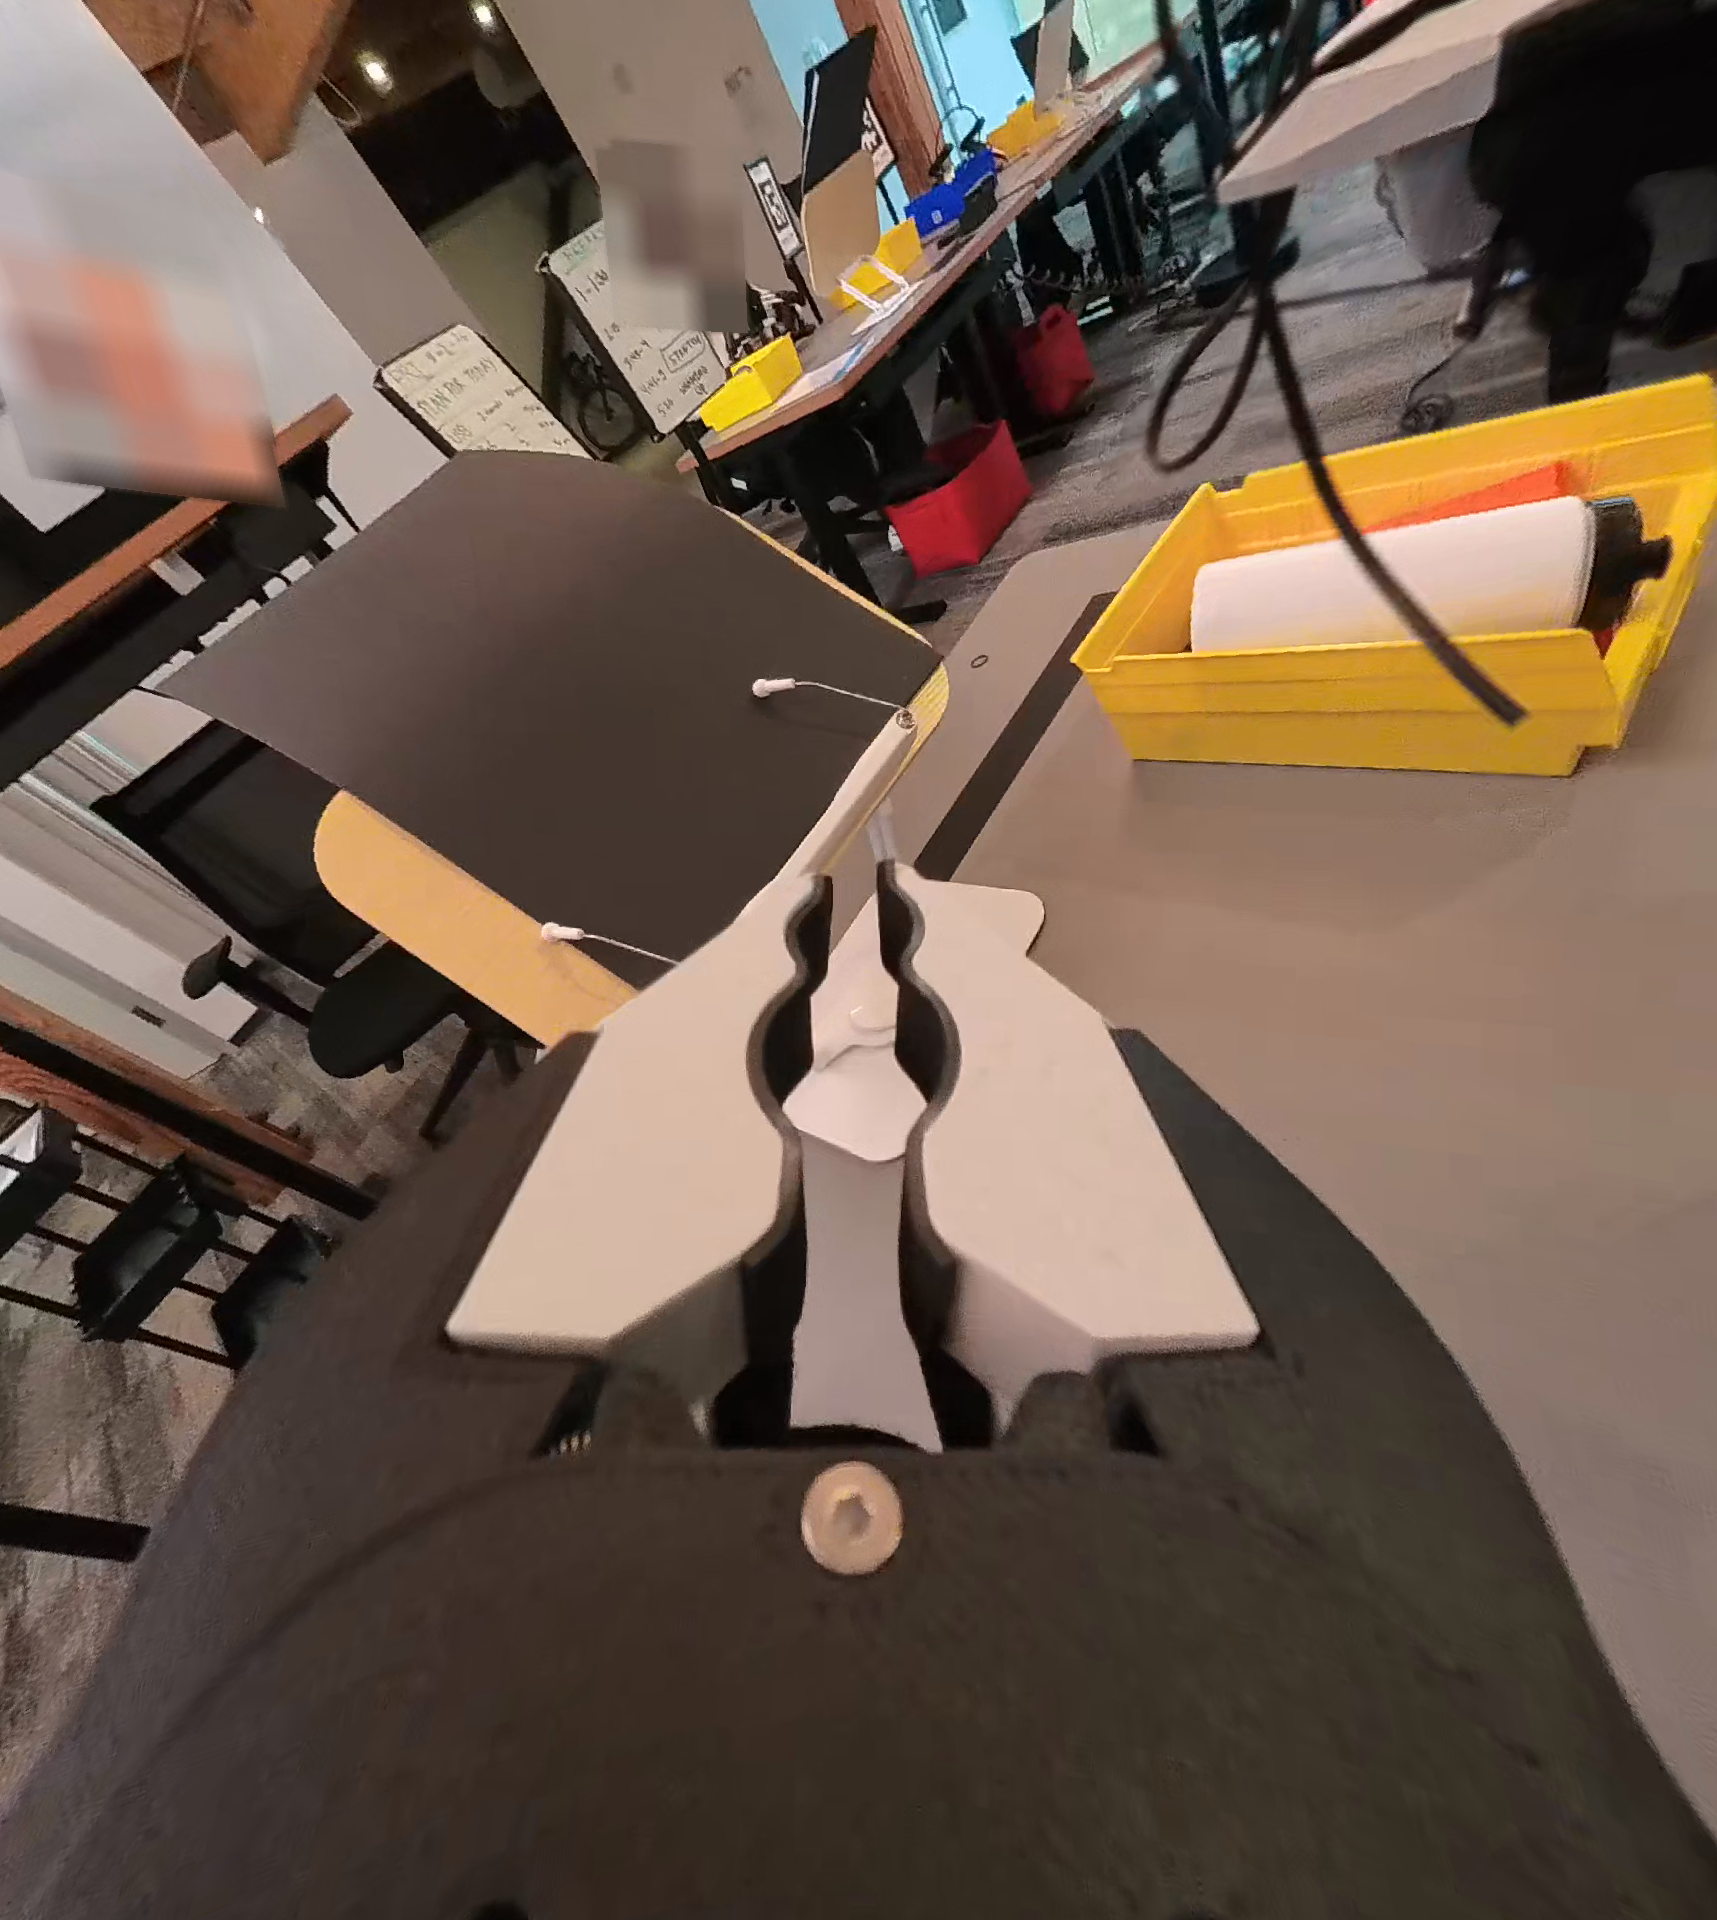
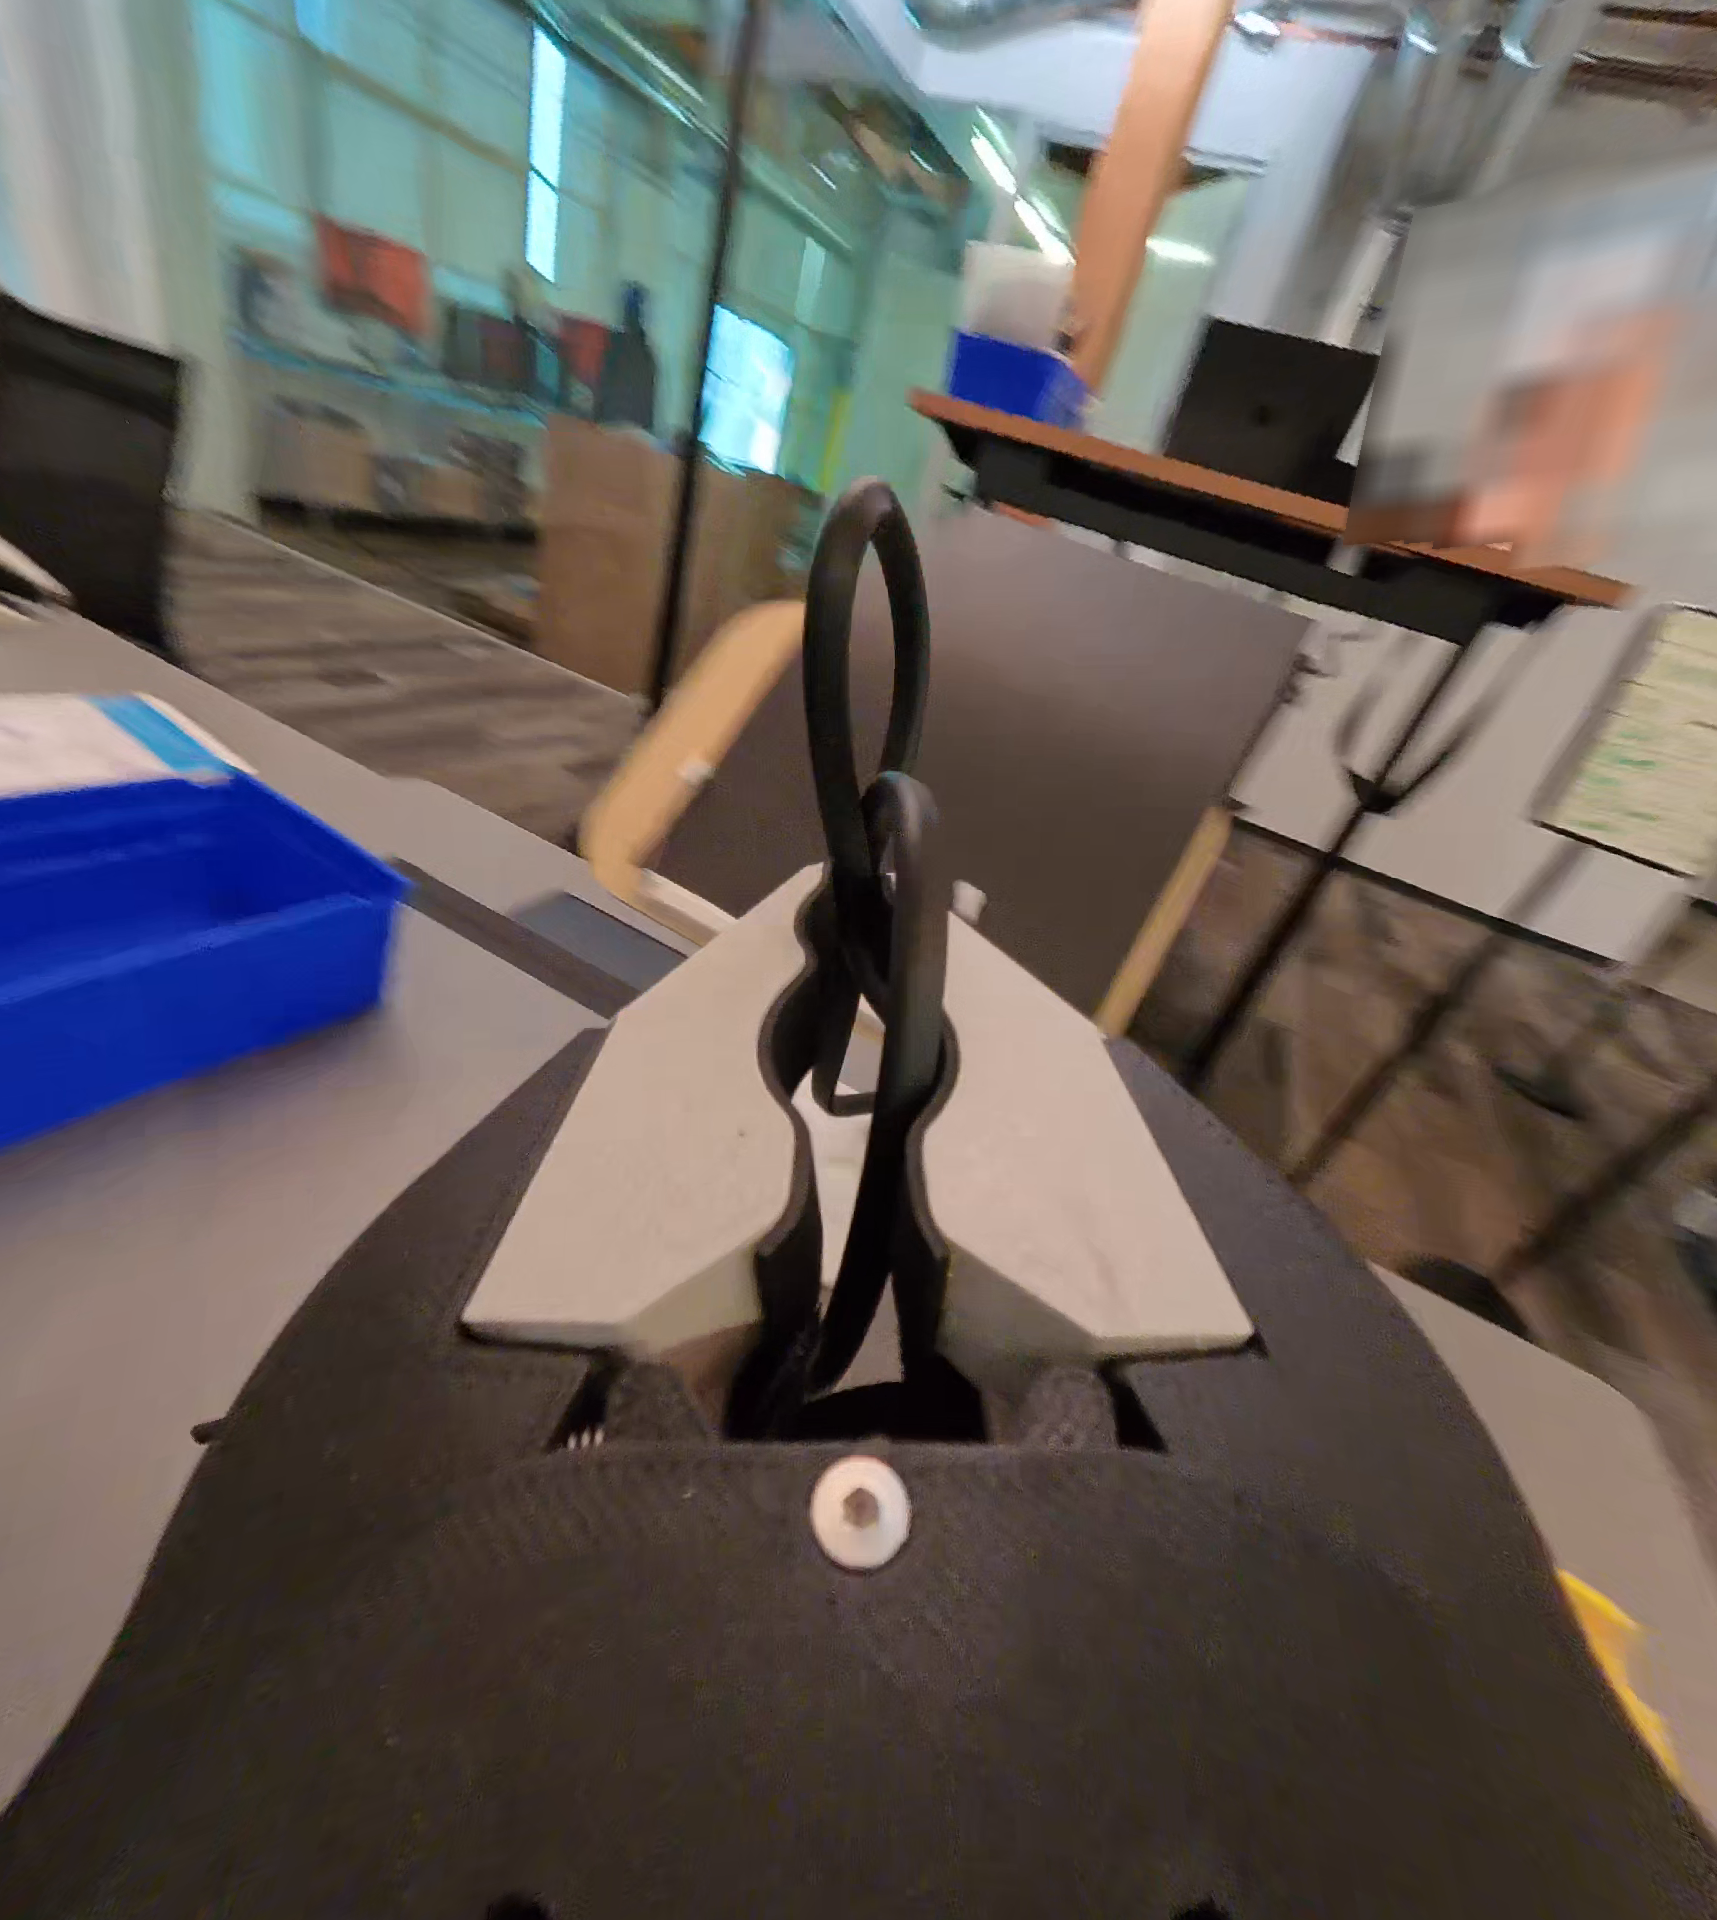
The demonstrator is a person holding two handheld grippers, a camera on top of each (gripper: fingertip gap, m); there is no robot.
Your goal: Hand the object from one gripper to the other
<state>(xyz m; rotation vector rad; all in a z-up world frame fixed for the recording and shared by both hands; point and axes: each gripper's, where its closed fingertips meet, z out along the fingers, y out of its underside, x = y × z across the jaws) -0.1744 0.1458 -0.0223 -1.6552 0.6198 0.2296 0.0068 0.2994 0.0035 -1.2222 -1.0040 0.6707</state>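
Right gripper (image 2: 869, 914): jaws drawn in tight on a black cable (image 2: 864, 665). The cable runs up between the grey fingers (image 2: 667, 1132) and rises above the tips in two loops, a tall one and a shorter one in front of it. Right view is motion-blurred. A blue bin (image 2: 137, 914) sits on the grey table (image 2: 106, 1299) to the left of this gripper; a yellow edge shows at lower right, too little to tell what it is.

Left gripper (image 1: 856, 894): jaws narrow, a thin gap between the tips, nothing held. It hangs over the table's edge (image 1: 1353, 987), above a white clamp base. In the left view the same cable (image 1: 1249, 312) dangles in from the top right, its cut end hanging in front of a yellow bin (image 1: 1353, 707). That bin holds a white bottle (image 1: 1394, 582) with a black cap, lying on its side, with something orange behind it. A black board (image 1: 542, 644) stands beyond the table edge.
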